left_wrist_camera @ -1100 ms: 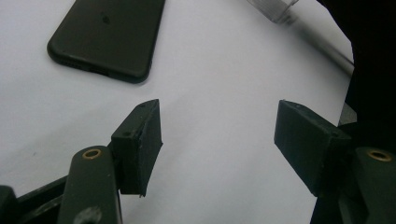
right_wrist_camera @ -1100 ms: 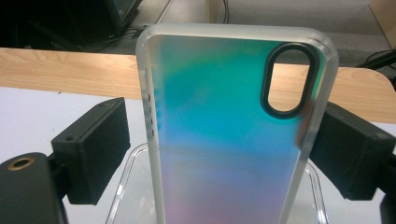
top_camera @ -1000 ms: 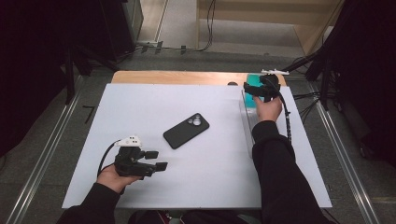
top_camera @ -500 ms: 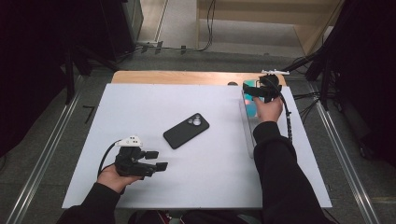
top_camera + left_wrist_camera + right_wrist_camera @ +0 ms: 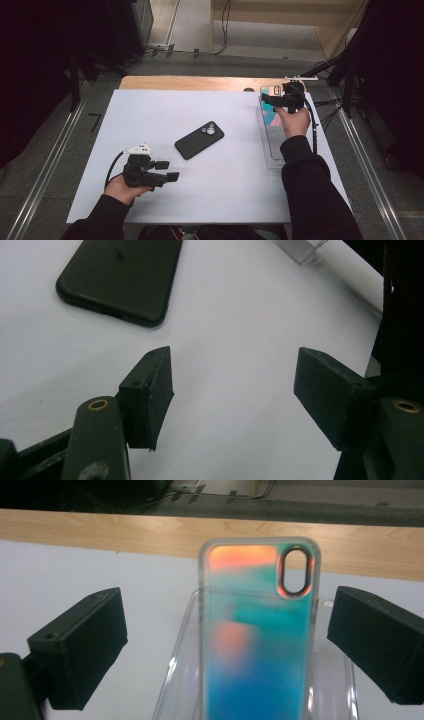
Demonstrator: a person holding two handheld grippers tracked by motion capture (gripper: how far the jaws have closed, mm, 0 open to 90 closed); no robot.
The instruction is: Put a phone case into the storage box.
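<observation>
We see right gripper [image 5: 225,645] wide over case [image 5: 257,630] in far-right tray [image 5: 272,145], jaws just opened, left gripper [image 5: 232,390] wide, empty, near phone [image 5: 199,140].

Phone [image 5: 199,139] lies flat mid-bench [image 5: 150,110]. Right of it, at the bench's right edge, the clear tray [image 5: 272,145] with the phone case [image 5: 257,645] in it. Right tool [image 5: 274,96] hangs over the tray's far end; left tool [image 5: 167,170] sits near-left, the phone ahead of it.
</observation>
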